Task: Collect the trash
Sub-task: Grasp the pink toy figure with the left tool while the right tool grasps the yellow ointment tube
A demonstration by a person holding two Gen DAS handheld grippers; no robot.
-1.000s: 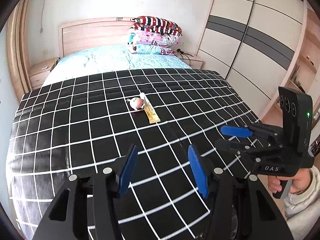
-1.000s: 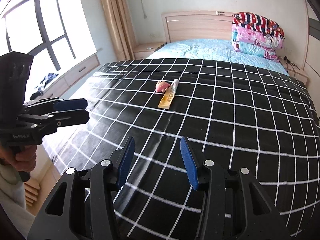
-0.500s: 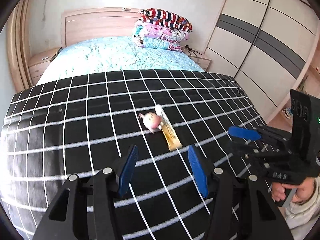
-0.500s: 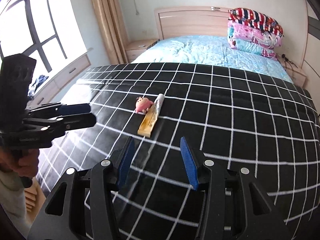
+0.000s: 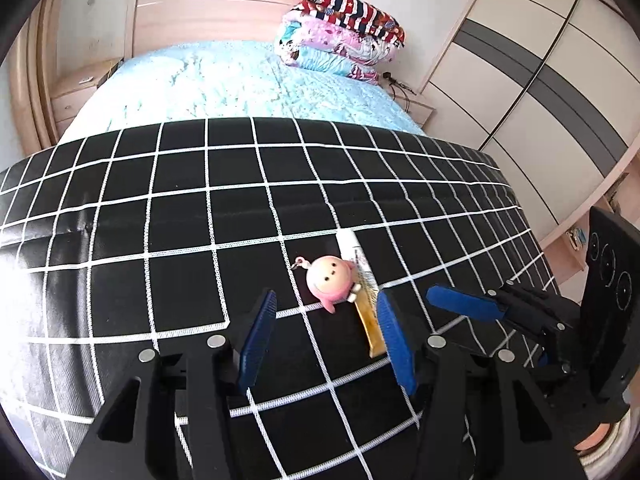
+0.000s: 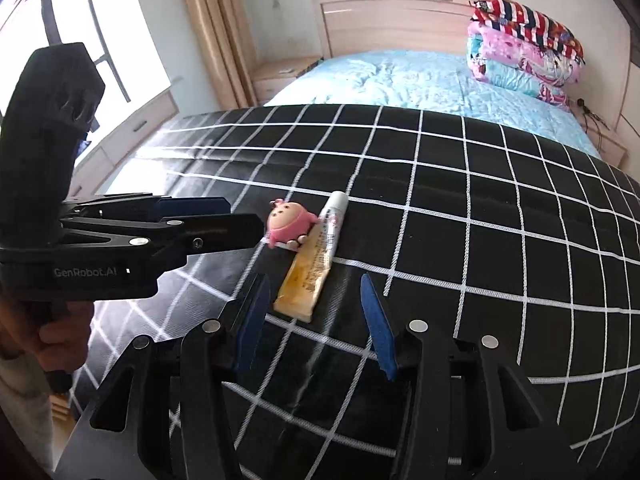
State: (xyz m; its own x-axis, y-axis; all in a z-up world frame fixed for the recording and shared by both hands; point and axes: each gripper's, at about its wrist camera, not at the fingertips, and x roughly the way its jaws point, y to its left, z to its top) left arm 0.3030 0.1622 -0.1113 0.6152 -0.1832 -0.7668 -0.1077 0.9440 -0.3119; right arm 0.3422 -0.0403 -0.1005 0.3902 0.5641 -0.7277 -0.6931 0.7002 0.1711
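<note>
While both grippers hang half open and empty, the tube (image 6: 316, 256) lies lengthwise dead ahead of the right gripper (image 6: 316, 312); the left gripper (image 5: 326, 338) faces the toy (image 5: 330, 282).

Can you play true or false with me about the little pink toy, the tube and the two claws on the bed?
1. The pink toy lies right beside the yellow tube. True.
2. The left claw is squeezing the toy. False: its jaws are open and hold nothing.
3. The tube's white cap points toward the headboard. True.
4. The right claw has picked up the tube. False: the tube lies on the black checked blanket, with the jaws open.
5. Folded quilts are stacked near the headboard. True.
</note>
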